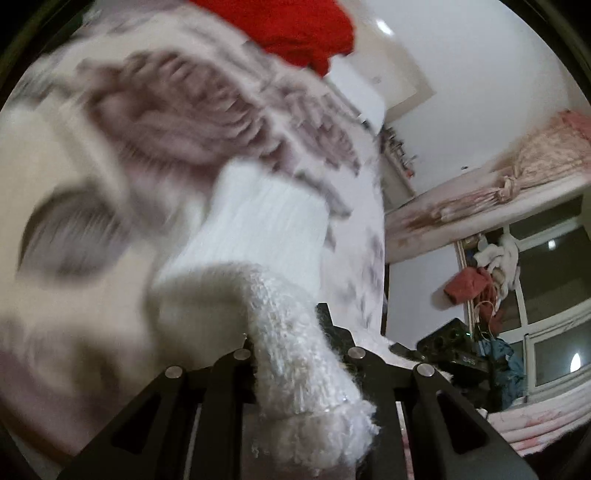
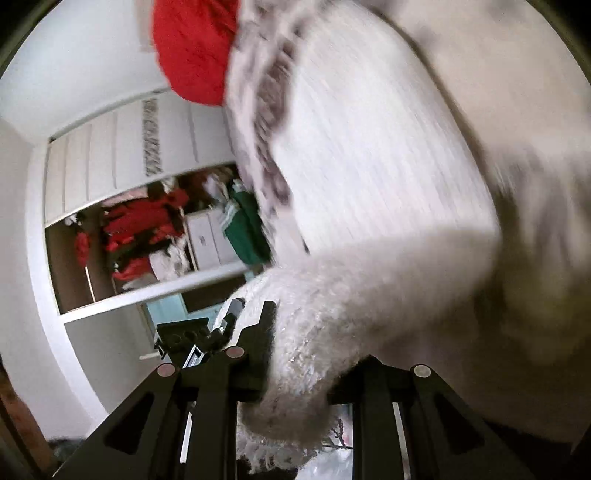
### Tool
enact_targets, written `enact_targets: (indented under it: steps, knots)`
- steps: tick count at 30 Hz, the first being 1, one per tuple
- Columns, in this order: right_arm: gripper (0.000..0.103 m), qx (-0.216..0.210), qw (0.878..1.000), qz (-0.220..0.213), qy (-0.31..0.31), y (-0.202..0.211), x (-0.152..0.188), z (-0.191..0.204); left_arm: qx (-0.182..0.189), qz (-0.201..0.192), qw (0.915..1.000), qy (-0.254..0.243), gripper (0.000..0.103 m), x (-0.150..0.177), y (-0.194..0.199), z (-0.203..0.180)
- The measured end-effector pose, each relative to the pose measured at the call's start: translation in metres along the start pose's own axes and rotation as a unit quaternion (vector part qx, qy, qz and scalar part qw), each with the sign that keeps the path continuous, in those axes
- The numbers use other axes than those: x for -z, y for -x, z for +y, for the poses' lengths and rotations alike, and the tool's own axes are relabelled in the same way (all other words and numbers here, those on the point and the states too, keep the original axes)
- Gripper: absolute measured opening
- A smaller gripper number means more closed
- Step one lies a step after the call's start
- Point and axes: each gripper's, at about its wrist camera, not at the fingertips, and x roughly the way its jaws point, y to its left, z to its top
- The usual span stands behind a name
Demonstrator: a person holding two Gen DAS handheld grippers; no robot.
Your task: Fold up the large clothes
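A fuzzy white knit garment [image 1: 258, 236] with a white ribbed panel hangs blurred in front of the left wrist camera. My left gripper [image 1: 291, 343] is shut on a thick fuzzy edge of it. In the right wrist view the same white garment [image 2: 369, 177] fills the right side, and my right gripper [image 2: 306, 343] is shut on another fuzzy edge. Both cameras tilt upward, so the garment is held up in the air. A patterned brown-and-white fabric [image 1: 166, 122] lies behind it and also shows in the right wrist view [image 2: 273, 110].
A red cloth [image 1: 295, 29] is at the top, also seen in the right wrist view [image 2: 192, 48]. A window with pink curtains [image 1: 517, 177] and hanging clothes is on the right. An open wardrobe [image 2: 147, 229] holds red and green clothes. The other handheld device [image 2: 192, 339] shows low.
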Motion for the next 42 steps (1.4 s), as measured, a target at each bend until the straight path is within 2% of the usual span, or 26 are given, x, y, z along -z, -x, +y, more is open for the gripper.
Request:
enact_targets:
  steps: [1, 4, 7, 10, 13, 15, 19, 22, 23, 26, 27, 29, 30, 31, 32, 33, 35, 36, 39, 41, 42]
  knots:
    - [0.020, 0.008, 1.000, -0.017, 0.012, 0.002, -0.027, 0.011, 0.007, -0.002, 1.0000, -0.005, 0.015, -0.021, -0.018, -0.001]
    - [0.020, 0.013, 0.999, -0.047, 0.005, 0.015, -0.085, 0.010, 0.009, 0.007, 0.9999, -0.009, 0.015, -0.069, -0.069, 0.005]
    - [0.019, 0.035, 0.997, -0.069, -0.005, -0.003, -0.143, 0.008, -0.004, 0.031, 0.9995, -0.011, 0.015, -0.103, -0.116, 0.019]
    - [0.019, 0.051, 0.995, -0.081, -0.032, -0.023, -0.189, -0.006, -0.004, 0.062, 0.9980, 0.016, 0.016, -0.124, -0.157, 0.043]
    - [0.019, 0.071, 0.992, -0.092, -0.047, -0.020, -0.223, -0.046, -0.008, 0.085, 0.9956, 0.039, 0.017, -0.135, -0.193, 0.069]
    - [0.018, 0.084, 0.989, -0.102, -0.065, -0.033, -0.241, -0.060, -0.009, 0.097, 0.9940, 0.051, 0.017, -0.138, -0.214, 0.082]
    - [0.018, 0.082, 0.985, -0.107, -0.105, -0.046, -0.265, -0.085, -0.006, 0.113, 0.9908, 0.075, 0.018, -0.144, -0.228, 0.094]
    - [0.019, 0.073, 0.987, -0.079, -0.119, -0.038, -0.270, -0.071, -0.011, 0.128, 0.9889, 0.074, 0.019, -0.147, -0.205, 0.077]
    - [0.023, 0.067, 0.988, -0.073, -0.120, -0.034, -0.268, -0.065, -0.011, 0.132, 0.9884, 0.075, 0.019, -0.149, -0.200, 0.072]
    - [0.029, 0.023, 0.991, -0.064, -0.118, -0.016, -0.253, -0.040, 0.004, 0.130, 0.9891, 0.070, 0.024, -0.151, -0.172, 0.053]
    - [0.030, 0.011, 0.991, -0.065, -0.115, -0.010, -0.249, -0.034, 0.016, 0.123, 0.9896, 0.072, 0.028, -0.152, -0.163, 0.047]
    - [0.036, -0.016, 0.990, -0.079, -0.114, -0.004, -0.244, -0.023, 0.036, 0.116, 0.9900, 0.072, 0.044, -0.157, -0.158, 0.042]
    - [0.040, -0.028, 0.989, -0.085, -0.117, -0.002, -0.241, -0.020, 0.044, 0.112, 0.9900, 0.074, 0.066, -0.161, -0.159, 0.039]
    - [0.052, -0.047, 0.986, -0.095, -0.126, -0.004, -0.244, -0.019, 0.044, 0.107, 0.9907, 0.071, 0.088, -0.165, -0.161, 0.038]
    - [0.063, -0.056, 0.984, -0.103, -0.131, -0.003, -0.244, -0.019, 0.033, 0.095, 0.9929, 0.064, 0.092, -0.172, -0.164, 0.035]
    - [0.068, -0.065, 0.982, -0.112, -0.138, -0.005, -0.246, -0.017, 0.029, 0.087, 0.9938, 0.062, 0.093, -0.177, -0.166, 0.034]
    - [0.069, -0.101, 0.975, -0.147, -0.134, -0.001, -0.253, -0.011, 0.032, 0.075, 0.9950, 0.057, 0.093, -0.190, -0.169, 0.032]
    - [0.070, -0.100, 0.975, -0.156, -0.126, 0.005, -0.254, -0.009, 0.024, 0.066, 0.9962, 0.052, 0.093, -0.194, -0.169, 0.031]
    - [0.070, -0.020, 0.981, -0.175, -0.076, 0.019, -0.259, 0.012, 0.002, 0.044, 0.9987, 0.026, 0.093, -0.197, -0.161, 0.027]
    - [0.070, 0.083, 0.984, -0.157, -0.019, 0.020, -0.250, 0.034, -0.020, 0.032, 0.9993, 0.007, 0.093, -0.189, -0.151, 0.026]
    - [0.070, 0.125, 0.981, -0.148, 0.009, 0.018, -0.242, 0.040, -0.040, 0.025, 0.9988, -0.011, 0.093, -0.181, -0.143, 0.024]
